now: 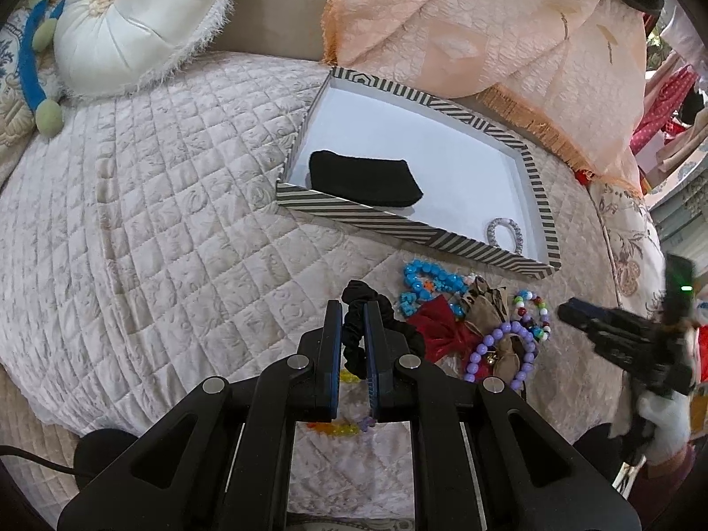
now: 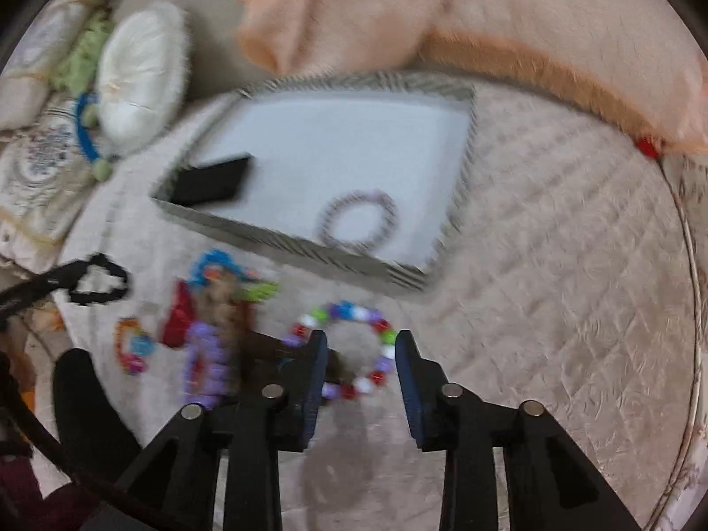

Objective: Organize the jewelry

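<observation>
My left gripper (image 1: 352,309) is shut on a black scrunchie (image 1: 367,293), just above the quilt. Beside it lies a pile of jewelry: a blue bead bracelet (image 1: 425,276), a red bow (image 1: 436,329), a purple bead bracelet (image 1: 498,345) and a multicolour bead bracelet (image 2: 354,310). My right gripper (image 2: 362,340) is open and low over the multicolour bracelet, one finger at each side of the ring. The right wrist view is blurred. The striped box (image 1: 354,214) holds a folded black cloth (image 1: 363,177) and a clear crystal bracelet (image 2: 358,220).
The box and pile lie on a quilted cream bedspread (image 1: 155,221). A round white cushion (image 1: 132,13) sits at the back left, a peach fringed blanket (image 1: 486,31) behind the box. Yellow and orange beads (image 1: 343,428) lie under my left gripper.
</observation>
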Demonstrator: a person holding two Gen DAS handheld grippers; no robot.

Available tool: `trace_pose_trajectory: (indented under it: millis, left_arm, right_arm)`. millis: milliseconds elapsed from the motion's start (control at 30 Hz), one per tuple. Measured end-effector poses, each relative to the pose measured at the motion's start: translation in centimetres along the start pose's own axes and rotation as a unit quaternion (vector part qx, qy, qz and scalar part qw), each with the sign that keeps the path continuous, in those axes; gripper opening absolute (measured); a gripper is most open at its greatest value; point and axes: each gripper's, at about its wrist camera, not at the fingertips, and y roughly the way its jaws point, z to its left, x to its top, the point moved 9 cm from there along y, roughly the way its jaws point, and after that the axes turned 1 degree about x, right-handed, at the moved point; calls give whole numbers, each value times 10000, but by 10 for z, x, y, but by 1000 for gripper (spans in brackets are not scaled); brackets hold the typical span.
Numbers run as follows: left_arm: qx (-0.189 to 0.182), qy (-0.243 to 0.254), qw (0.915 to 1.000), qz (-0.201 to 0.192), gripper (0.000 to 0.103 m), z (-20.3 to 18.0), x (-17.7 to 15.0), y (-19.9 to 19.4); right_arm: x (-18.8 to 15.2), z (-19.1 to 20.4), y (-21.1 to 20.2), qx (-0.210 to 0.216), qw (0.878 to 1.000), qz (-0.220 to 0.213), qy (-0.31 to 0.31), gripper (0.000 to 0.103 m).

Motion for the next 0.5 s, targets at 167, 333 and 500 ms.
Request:
trace_pose_trajectory:
  millis: [167, 333, 500]
  left_arm:
    - [13, 50, 10000, 18, 8, -5, 1, 1]
    - [9, 69, 10000, -17, 8, -5, 2, -3]
    - [-62, 25, 9999, -103, 8, -6, 13, -9]
  right_arm:
    - [-2, -4, 27, -155, 9996, -164, -197, 26]
    - [6, -5, 10, 16, 9993, -348, -147, 9]
    - [19, 8, -42, 154, 9960, -812, -326, 8]
